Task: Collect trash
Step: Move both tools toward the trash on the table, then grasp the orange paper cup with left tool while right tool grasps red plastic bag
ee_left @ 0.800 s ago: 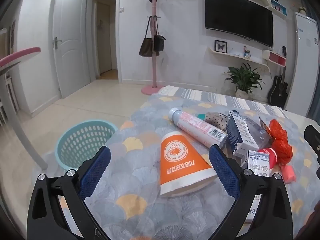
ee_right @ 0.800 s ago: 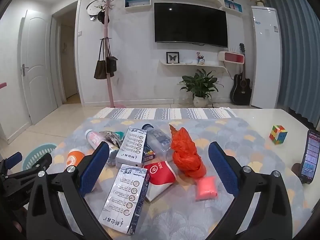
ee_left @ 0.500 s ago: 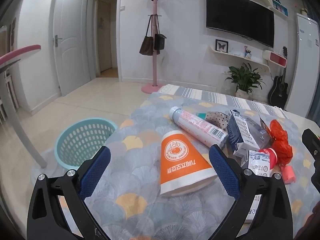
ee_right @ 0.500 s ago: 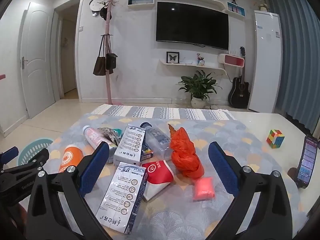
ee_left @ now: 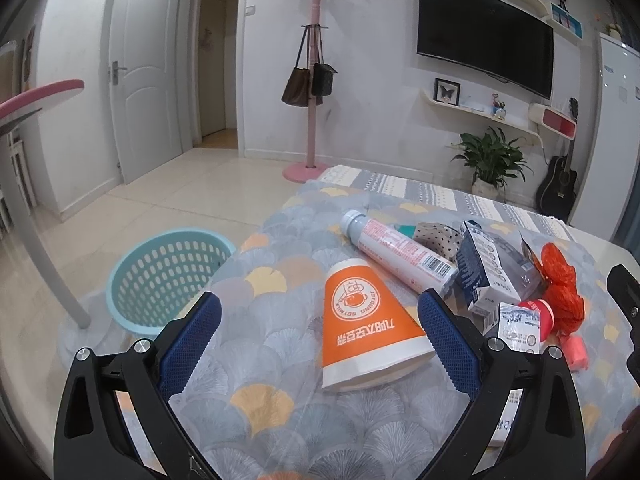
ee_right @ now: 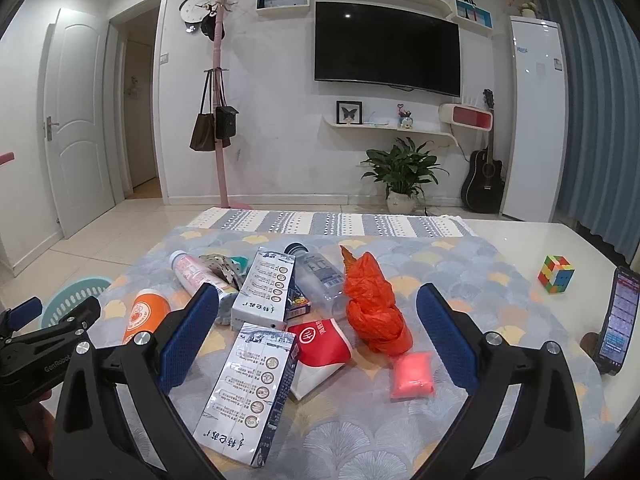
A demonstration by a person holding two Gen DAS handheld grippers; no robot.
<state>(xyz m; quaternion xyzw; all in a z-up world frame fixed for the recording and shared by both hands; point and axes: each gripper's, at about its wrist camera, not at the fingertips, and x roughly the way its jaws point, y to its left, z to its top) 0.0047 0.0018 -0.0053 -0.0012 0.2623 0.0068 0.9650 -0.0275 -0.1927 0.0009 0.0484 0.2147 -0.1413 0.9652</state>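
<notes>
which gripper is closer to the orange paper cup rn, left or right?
Left. The left gripper is open with the orange paper cup lying on its side just ahead between its fingers, untouched. The right gripper is open over the milk cartons, the cup off to its left.

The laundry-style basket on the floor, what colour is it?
Light teal basket, clearest in the left wrist view.

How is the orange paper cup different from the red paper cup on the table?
The orange paper cup is rounder and lies apart on the cloth; the red paper cup is crushed flat, with the near milk carton overlapping its edge. The orange one bears a round cartoon logo, the red one a small circular mark. Both lie on their sides.
</notes>
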